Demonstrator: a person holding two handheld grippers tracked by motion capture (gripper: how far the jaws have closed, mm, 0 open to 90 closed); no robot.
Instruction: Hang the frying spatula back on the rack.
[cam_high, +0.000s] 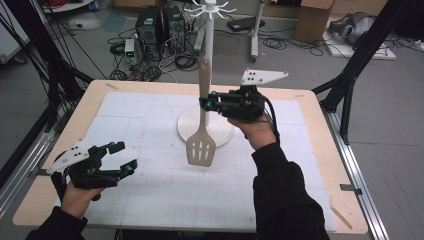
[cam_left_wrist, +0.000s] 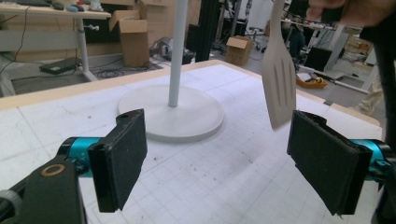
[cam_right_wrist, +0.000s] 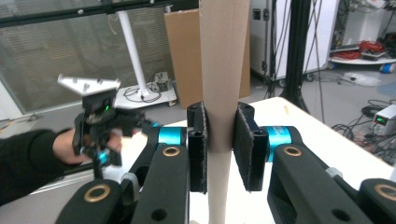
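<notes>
Lab: floor cables (cam_high: 150, 62), computer towers (cam_high: 160, 22)

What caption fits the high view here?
Right tongs clamp a slotted spatula upright beside the white stand; left tongs wait open.

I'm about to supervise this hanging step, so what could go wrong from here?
The right gripper pinches the spatula on its narrow handle, blade hanging low, so it could swing or slip. The handle is close to the stand's pole and may knock it. The left gripper rests open, apart, too far to catch a drop.
</notes>
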